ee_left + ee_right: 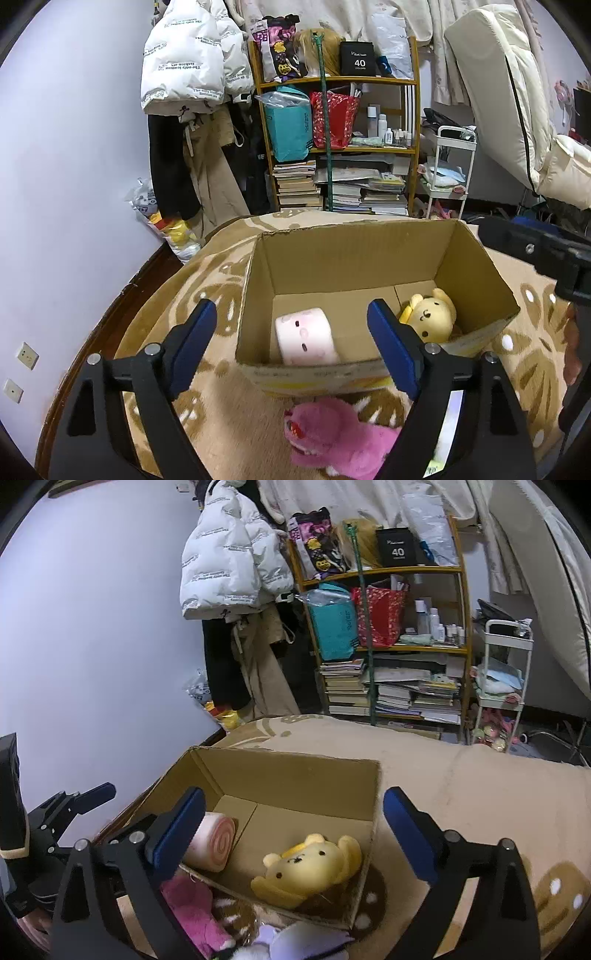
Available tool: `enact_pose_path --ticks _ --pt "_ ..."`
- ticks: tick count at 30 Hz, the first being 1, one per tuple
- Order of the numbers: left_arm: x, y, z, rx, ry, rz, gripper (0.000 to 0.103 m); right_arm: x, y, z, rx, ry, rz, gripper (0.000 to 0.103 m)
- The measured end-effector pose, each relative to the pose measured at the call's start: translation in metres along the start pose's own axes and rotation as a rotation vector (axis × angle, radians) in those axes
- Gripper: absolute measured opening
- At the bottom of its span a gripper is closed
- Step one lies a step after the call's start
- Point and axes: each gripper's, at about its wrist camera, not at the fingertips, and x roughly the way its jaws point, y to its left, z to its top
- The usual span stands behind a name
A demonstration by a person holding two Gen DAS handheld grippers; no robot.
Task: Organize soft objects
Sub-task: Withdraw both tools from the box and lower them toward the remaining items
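An open cardboard box (354,254) (295,775) stands on a beige patterned blanket. Inside lie a pink roll-shaped plush (306,336) (214,845) and a yellow bear plush (432,314) (310,867). A bright pink plush (332,439) (195,908) lies on the blanket in front of the box. A lilac and white plush (295,941) lies beside it. My left gripper (295,347) is open and empty above the box's near wall. My right gripper (295,838) is open and empty above the box. The left gripper also shows at the left of the right wrist view (74,805).
The blanket (207,280) (480,794) covers a bed with a dark wooden edge by the lilac wall. Behind stand a wooden shelf (336,144) with bags and books, hanging coats (184,74), a white cart (447,173) and a propped mattress (517,92).
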Motion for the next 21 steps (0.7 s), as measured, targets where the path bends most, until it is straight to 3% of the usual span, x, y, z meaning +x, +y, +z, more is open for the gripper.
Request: enact_pose_path --ticks 3,21 --pt "-0.01 0.002 -0.003 -0.008 -0.011 0.006 0.093 -0.012 0.0 0.001 0.003 -0.003 -0.024 0.103" --pt "-0.074 0.002 -0.034 -0.019 0.014 0.044 0.098 -0.077 0.012 -0.014 -0.005 0.005 -0.087 0.103"
